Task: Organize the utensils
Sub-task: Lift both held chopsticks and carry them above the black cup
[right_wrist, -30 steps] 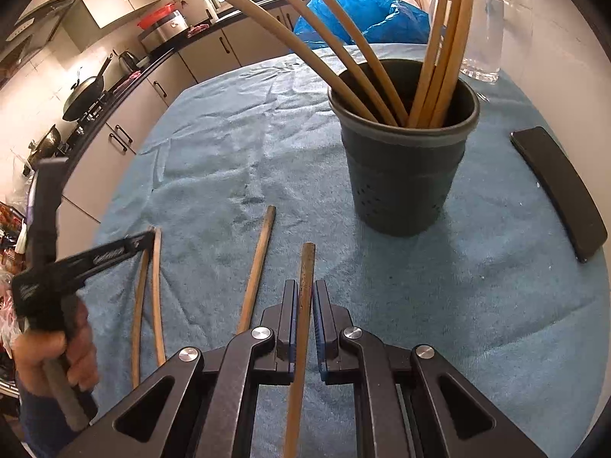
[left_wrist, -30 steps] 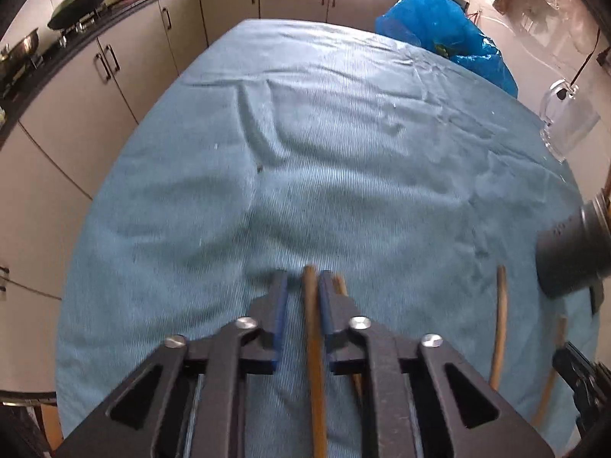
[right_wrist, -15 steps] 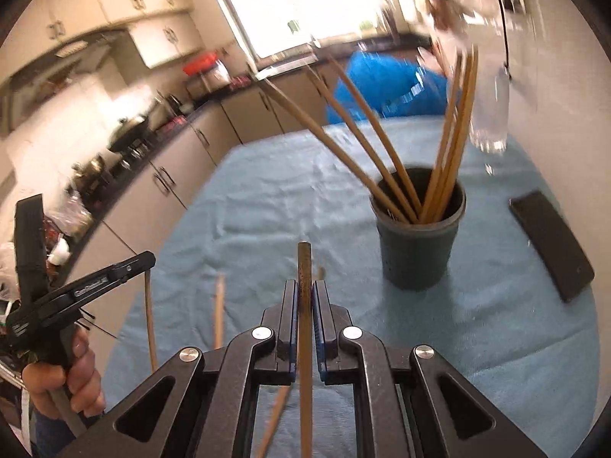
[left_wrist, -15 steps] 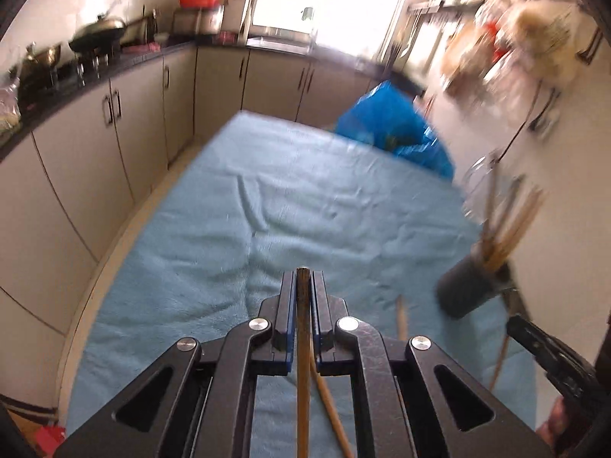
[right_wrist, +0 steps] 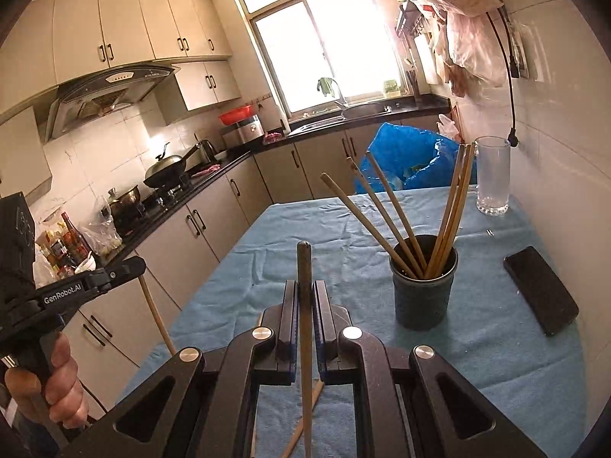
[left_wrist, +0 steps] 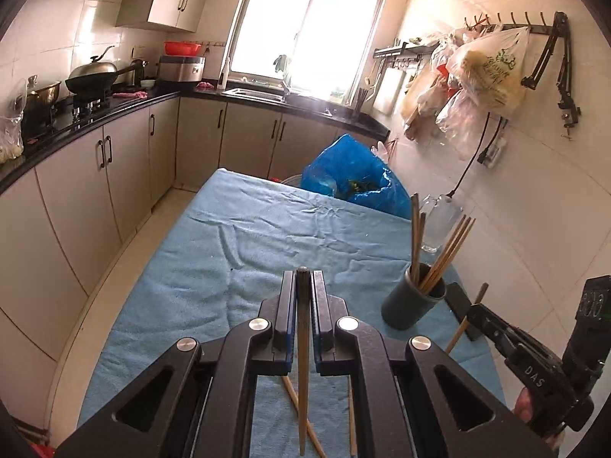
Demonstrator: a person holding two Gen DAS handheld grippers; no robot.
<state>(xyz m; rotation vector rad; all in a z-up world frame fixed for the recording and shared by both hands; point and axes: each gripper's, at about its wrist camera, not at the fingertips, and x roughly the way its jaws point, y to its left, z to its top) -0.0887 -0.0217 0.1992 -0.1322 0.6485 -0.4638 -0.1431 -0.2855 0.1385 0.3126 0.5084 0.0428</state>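
Blue towelling covers our worktop (left_wrist: 244,236) in the left wrist view, where our left tool (left_wrist: 303,290) is clamped on one thin brown chopstick (left_wrist: 303,362) near its top end, lifted clear of the loose sticks (left_wrist: 301,412) lying below, with the dark holder cup (left_wrist: 412,305) off to the right. From the right wrist view, our right tool (right_wrist: 304,301) likewise pinches a single chopstick (right_wrist: 304,267) just below its tip, the cup (right_wrist: 424,290) of upright sticks near ahead-right. We judge these light, stiff and smooth, so gripping near an end risks swivelling.

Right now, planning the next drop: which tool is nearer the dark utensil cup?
Right. The right tool faces the utensil cup, close ahead-right; the left tool sits farther off, cup to its right.
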